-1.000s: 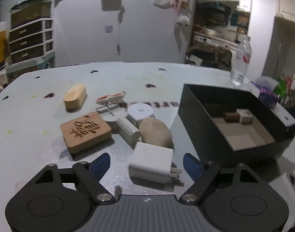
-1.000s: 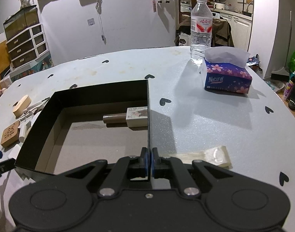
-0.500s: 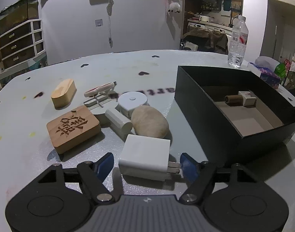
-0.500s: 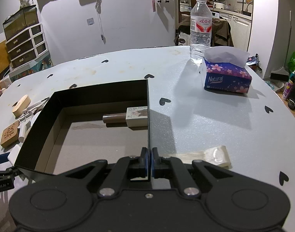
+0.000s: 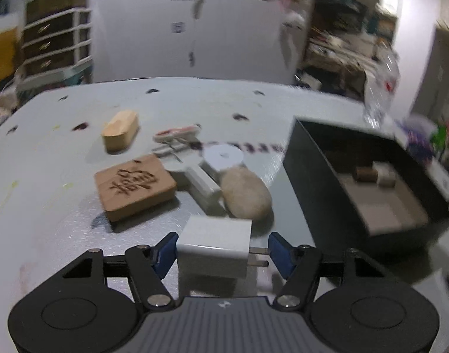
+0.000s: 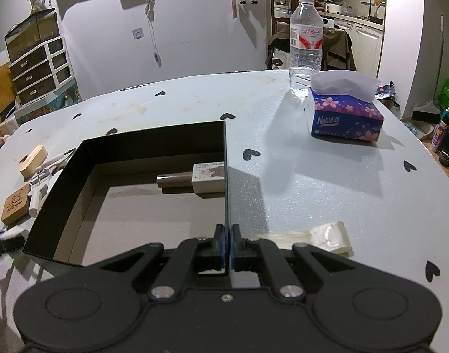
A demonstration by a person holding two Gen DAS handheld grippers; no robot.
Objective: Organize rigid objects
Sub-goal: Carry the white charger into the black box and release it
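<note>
Compared with half a second ago, the left gripper (image 5: 223,251) has closed in around the white charger (image 5: 215,245): its blue fingertips (image 5: 165,250) now sit just beside the block's two sides, the left pad touching or nearly so, the right one beside the prongs, still fairly wide apart and not clamped. The left view is blurred now. The right gripper (image 6: 226,245) is unchanged, pinched tight on the near wall of the black box (image 6: 153,144). The charger is a white rounded square block on the table (image 5: 62,176), at 6 o'clock from the tan stone (image 5: 245,195); its two metal prongs point toward 3 o'clock, so its long axis runs 9 to 3. The carved wooden block (image 5: 134,186) lies at 10 o'clock from it. Inside the box, at its far end, lie a brown tube (image 6: 174,180) and a small cream carton (image 6: 209,178), end to end, running 9 to 3.
</note>
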